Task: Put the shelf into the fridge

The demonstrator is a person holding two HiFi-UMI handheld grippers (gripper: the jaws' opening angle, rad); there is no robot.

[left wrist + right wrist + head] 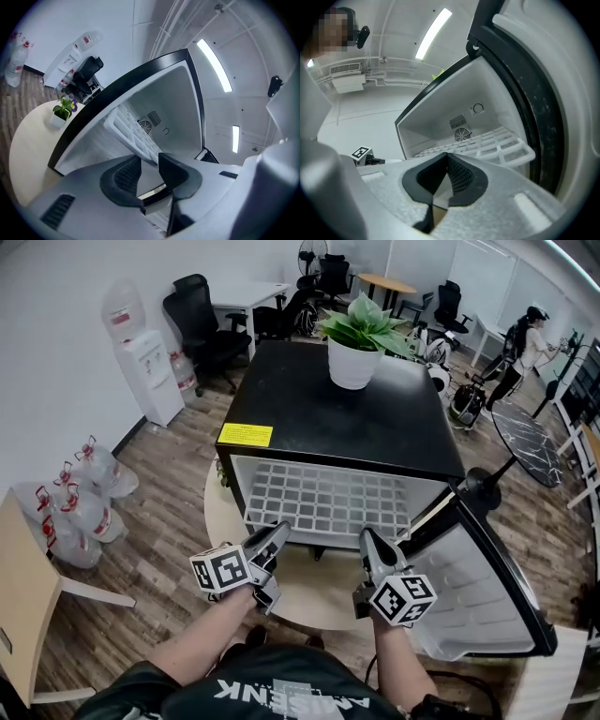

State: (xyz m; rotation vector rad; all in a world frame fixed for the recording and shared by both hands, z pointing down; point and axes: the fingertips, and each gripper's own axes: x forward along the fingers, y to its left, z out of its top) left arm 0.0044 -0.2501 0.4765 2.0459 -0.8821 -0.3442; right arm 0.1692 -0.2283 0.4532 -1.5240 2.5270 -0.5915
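Note:
A black mini fridge (337,418) stands on a round table with its door (478,587) swung open to the right. The white grid shelf (328,502) lies level inside, its front edge at the opening. My left gripper (279,532) is at the shelf's front left edge, open; in the left gripper view the shelf (133,133) runs up to the gap between the jaws (149,161), and no pad presses on it. My right gripper (367,538) hangs just in front of the shelf's front edge, shut and empty. The right gripper view shows the shelf (497,145) beyond the closed gripper (446,159).
A potted plant (356,343) sits on the fridge top. The pale round table (309,587) carries the fridge. A water dispenser (145,371) and several water bottles (80,493) stand to the left. Office chairs, desks and a person (523,338) are far behind.

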